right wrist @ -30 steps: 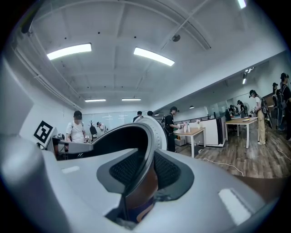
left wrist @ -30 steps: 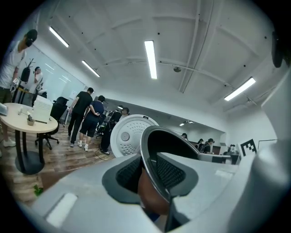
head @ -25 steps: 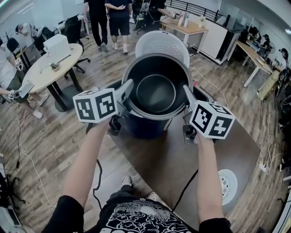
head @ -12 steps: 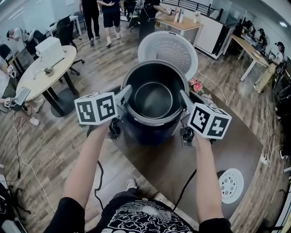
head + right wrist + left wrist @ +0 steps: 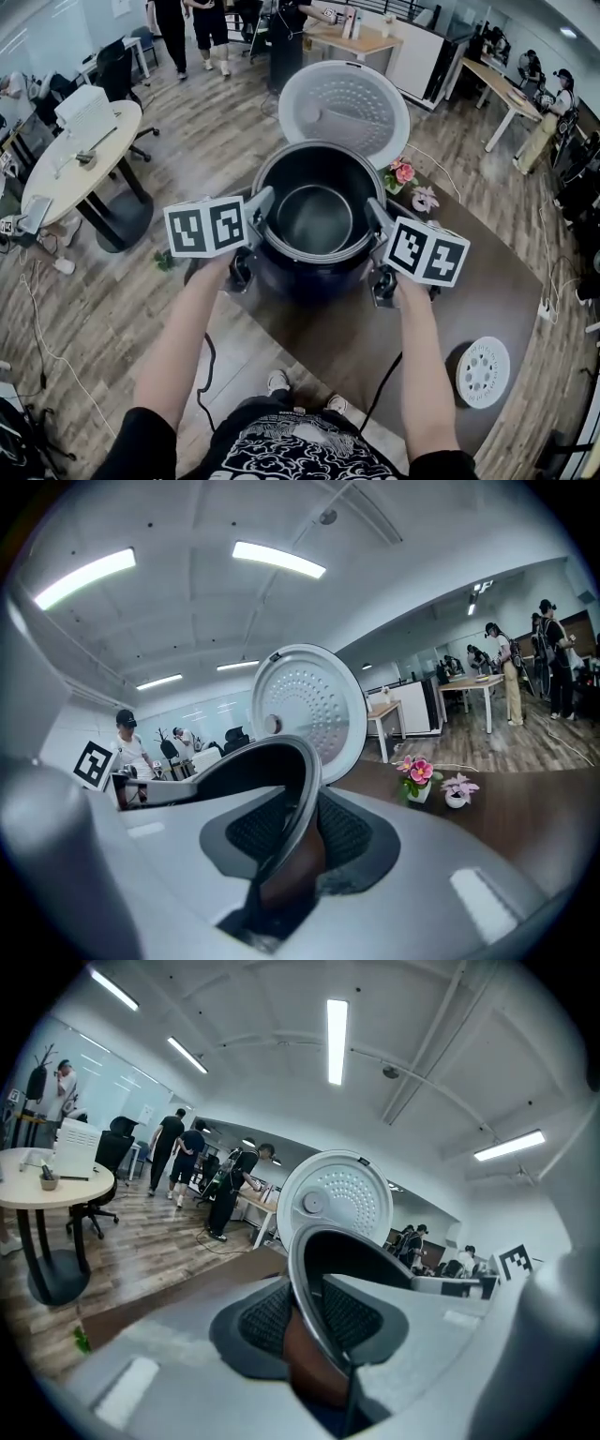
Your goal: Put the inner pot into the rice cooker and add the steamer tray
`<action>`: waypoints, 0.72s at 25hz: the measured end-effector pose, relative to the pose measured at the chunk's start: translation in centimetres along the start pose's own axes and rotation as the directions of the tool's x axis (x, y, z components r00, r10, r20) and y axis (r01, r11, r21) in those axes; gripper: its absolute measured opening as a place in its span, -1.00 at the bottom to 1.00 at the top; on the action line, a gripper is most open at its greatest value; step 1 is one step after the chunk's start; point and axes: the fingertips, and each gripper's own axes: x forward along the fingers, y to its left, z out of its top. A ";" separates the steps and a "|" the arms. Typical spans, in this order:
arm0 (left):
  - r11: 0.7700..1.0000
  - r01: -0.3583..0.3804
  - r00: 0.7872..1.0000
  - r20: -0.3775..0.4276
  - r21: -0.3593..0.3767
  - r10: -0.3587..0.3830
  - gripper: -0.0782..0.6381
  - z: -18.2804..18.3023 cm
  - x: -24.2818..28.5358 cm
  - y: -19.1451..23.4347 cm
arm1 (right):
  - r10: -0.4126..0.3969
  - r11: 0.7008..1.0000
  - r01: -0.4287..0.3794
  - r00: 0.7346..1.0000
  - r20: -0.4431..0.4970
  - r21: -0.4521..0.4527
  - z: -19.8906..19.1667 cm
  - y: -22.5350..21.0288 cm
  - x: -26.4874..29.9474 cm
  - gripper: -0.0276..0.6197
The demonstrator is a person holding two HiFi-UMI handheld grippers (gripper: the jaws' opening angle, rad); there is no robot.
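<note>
The dark metal inner pot [image 5: 314,217] hangs level at the mouth of the dark blue rice cooker [image 5: 302,279], whose white lid [image 5: 344,112] stands open behind it. My left gripper [image 5: 265,202] is shut on the pot's left rim and my right gripper [image 5: 374,214] on its right rim. In the left gripper view the thin rim [image 5: 314,1260] runs between the ribbed pads of that gripper [image 5: 314,1321]. The right gripper view shows the same rim [image 5: 302,780] pinched in the right gripper [image 5: 295,841]. The white steamer tray [image 5: 483,372] lies flat on the table at the near right.
The cooker stands on a brown table [image 5: 487,281] with two small flower pots [image 5: 398,174] by its right side. A black cable [image 5: 386,384] hangs off the near edge. A round white table [image 5: 84,141] stands left; several people are at the back.
Both grippers and the pot have sunk toward the cooker. The open lid now shows fully behind the pot. Both grips are unchanged.
</note>
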 end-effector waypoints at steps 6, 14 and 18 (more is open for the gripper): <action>1.000 0.017 0.998 -0.060 0.001 -0.017 -0.50 -1.3 1.6 0.9 | -0.044 0.998 0.045 0.998 -0.039 0.031 -1.7 -1.0 0.8 -0.59; 0.999 0.026 0.994 -0.106 0.027 -0.023 -0.50 -3.0 2.5 1.3 | -0.093 0.995 0.096 0.991 -0.093 0.028 -3.9 -2.1 1.1 -0.58; 0.998 0.029 0.992 -0.122 0.056 -0.022 -0.48 -3.7 2.8 1.4 | -0.112 0.993 0.114 0.987 -0.111 0.017 -4.8 -2.5 1.2 -0.58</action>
